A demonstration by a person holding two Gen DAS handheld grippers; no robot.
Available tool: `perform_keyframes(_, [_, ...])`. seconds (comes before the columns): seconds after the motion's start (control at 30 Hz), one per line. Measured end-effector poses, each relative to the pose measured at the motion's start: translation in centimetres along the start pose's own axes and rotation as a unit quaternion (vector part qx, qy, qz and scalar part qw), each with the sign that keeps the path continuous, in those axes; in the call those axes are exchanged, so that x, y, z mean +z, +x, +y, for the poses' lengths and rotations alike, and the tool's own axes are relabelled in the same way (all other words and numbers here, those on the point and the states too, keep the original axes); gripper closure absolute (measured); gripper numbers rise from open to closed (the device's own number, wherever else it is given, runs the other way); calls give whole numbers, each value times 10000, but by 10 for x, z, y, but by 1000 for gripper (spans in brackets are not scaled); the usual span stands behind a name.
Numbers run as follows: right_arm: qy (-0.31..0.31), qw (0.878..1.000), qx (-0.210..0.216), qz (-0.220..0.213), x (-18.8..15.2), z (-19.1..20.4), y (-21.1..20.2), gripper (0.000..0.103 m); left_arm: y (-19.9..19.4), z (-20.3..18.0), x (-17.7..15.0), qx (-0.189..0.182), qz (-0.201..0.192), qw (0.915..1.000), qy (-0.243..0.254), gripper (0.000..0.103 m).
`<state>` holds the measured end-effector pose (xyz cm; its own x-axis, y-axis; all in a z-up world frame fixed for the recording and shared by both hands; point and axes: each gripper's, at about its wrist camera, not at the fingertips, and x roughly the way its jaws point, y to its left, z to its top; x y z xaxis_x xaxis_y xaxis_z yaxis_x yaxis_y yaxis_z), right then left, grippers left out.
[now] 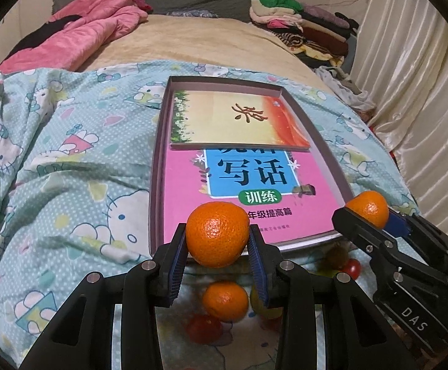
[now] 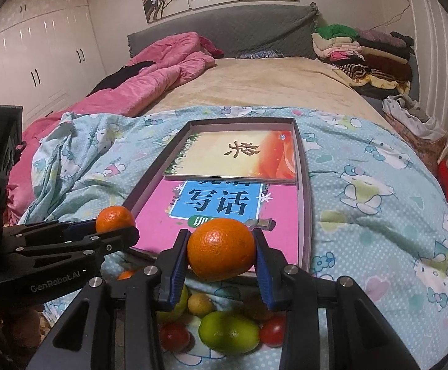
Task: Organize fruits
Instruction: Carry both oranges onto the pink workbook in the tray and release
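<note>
My left gripper (image 1: 217,240) is shut on an orange (image 1: 217,232) and holds it above the near edge of a shallow grey box (image 1: 157,166). My right gripper (image 2: 220,249) is shut on a second orange (image 2: 220,248) over the same box's (image 2: 305,203) near end. Each gripper shows in the other's view, the right one (image 1: 367,215) at the box's near right corner, the left one (image 2: 116,225) at its near left corner. Loose fruit lies on the bed below: another orange (image 1: 225,300), red tomatoes (image 2: 174,336), a green fruit (image 2: 228,333) and a small yellow one (image 2: 199,304).
The box holds a pink book (image 1: 193,191) and a cream and orange book (image 1: 236,120) on top. It lies on a blue cartoon-print sheet (image 1: 69,154). A pink quilt (image 1: 94,27) lies at the far left, folded clothes (image 1: 301,27) at the far right, curtains (image 1: 408,77) on the right.
</note>
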<state>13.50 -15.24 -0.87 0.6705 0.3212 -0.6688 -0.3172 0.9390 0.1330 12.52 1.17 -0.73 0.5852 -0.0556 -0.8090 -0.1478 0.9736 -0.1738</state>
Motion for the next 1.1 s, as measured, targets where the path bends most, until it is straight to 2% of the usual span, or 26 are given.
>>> perform_keyframes(0.27, [-98, 9999, -91, 59, 7, 0, 14, 64, 16, 1, 4, 157, 90, 9998, 107, 64])
perform_keyframes(0.63, [-174, 9988, -225, 389, 3, -3, 37, 64, 33, -4, 2, 303, 246, 9989, 270, 64])
perform_keyframes(1.1, [-261, 9971, -278, 664, -4, -3, 53, 64, 36, -6, 1, 420, 178, 9983, 375, 64])
